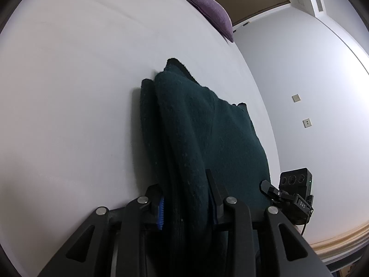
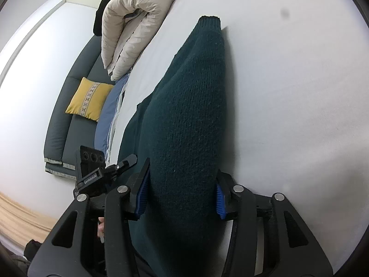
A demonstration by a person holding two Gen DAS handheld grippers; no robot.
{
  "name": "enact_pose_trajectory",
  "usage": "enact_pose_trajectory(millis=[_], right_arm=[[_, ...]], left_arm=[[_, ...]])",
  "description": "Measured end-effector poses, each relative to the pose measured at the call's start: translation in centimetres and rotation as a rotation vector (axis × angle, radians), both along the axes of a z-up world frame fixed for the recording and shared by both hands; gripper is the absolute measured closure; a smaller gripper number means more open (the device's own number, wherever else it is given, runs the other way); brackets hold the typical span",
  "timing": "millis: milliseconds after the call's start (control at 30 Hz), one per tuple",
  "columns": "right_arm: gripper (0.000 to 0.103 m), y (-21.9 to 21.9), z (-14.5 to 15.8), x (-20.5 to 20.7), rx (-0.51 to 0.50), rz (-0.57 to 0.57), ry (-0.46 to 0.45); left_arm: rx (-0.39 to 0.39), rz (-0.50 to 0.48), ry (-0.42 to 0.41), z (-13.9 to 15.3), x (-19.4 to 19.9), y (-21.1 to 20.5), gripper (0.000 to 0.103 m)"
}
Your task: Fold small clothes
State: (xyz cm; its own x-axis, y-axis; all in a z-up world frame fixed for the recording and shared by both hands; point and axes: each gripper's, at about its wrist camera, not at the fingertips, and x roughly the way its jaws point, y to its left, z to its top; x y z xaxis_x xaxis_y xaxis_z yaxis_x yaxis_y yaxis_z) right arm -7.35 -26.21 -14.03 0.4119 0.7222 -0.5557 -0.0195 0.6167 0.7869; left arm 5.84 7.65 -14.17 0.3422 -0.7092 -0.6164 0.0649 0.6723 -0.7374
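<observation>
White bed point(image 1: 69, 92) is filling both views, pale walls behind. Dark green sweater point(image 1: 203, 133) is lying folded on the sheet, running from 6 o'clock up toward 12 in each view, its cuff point(image 2: 209, 20) reaching farthest. Left tool point(image 1: 186, 210) is pinching a thick fold of the sweater between its blue pads. Right tool point(image 2: 180, 198) is gripping the bundled knit too, pads pressing both sides. Purple pillow point(image 1: 214, 13) is sitting at 1 o'clock in the left view; cream duvet point(image 2: 133, 27) at 11 and yellow cushion point(image 2: 90, 99) at 9 in the right view.
</observation>
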Motion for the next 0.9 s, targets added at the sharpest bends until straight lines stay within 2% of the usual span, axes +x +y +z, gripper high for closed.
enact_pose_trajectory(millis=[133, 400, 533, 667, 767, 833, 900], right_arm=[[0.059, 1.7, 0.6, 1.4, -0.021, 0.0, -0.003], [0.058, 1.8, 1.2, 2.8, -0.052, 0.021, 0.015], [0.058, 1.2, 0.6, 2.4, -0.007, 0.023, -0.005], [0.056, -0.1, 1.0, 1.4, 0.01, -0.015, -0.011], [0.056, -2.3, 2.1, -0.1, -0.012, -0.098, -0.031], [0.053, -4.6, 3.0, -1.6, -0.037, -0.205, -0.039], [0.053, -5.7, 4.1, -2.7, -0.085, -0.265, -0.059]], left_arm=[[0.001, 0.009, 0.001, -0.2, -0.1, -0.3, 0.07], [0.003, 0.031, -0.004, -0.6, -0.5, -0.2, 0.07], [0.014, 0.026, -0.012, -0.2, -0.8, -0.1, 0.067], [0.118, 0.061, -0.067, 2.0, -2.3, 0.5, 0.063], [0.206, 0.111, -0.148, 4.5, -4.5, 1.4, 0.062], [0.307, 0.131, -0.236, 6.6, -6.3, 1.1, 0.046], [0.422, 0.156, -0.325, 8.6, -7.9, 0.3, 0.032]])
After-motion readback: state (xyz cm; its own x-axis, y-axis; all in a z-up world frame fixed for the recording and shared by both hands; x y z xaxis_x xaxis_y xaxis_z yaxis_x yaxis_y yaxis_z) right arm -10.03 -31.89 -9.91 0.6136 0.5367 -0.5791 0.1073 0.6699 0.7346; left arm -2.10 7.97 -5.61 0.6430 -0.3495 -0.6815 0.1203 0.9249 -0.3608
